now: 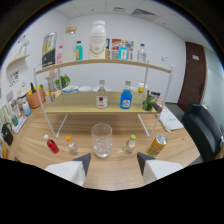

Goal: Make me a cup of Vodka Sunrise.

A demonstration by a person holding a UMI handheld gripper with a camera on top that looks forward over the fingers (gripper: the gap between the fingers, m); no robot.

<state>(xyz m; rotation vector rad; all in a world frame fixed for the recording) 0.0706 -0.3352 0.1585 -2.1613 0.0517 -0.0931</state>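
A clear glass tumbler (102,140) holding ice stands on the wooden table just ahead of my gripper (114,160), whose fingers are open with nothing between them. A clear bottle with a red label (101,95) stands on the lower shelf beyond the glass, with a blue bottle (126,98) to its right. On the table to the glass's left lie a small red bottle (52,145) and a small orange-capped bottle (72,145). A small green-capped bottle (130,144) stands to its right.
A yellow can (157,145) stands right of the green-capped bottle. The two-tier white-framed shelf (100,108) carries several more bottles and a big white jug (98,38) on top. A black chair (204,127) stands at the right, and a plant pot (34,98) at the left.
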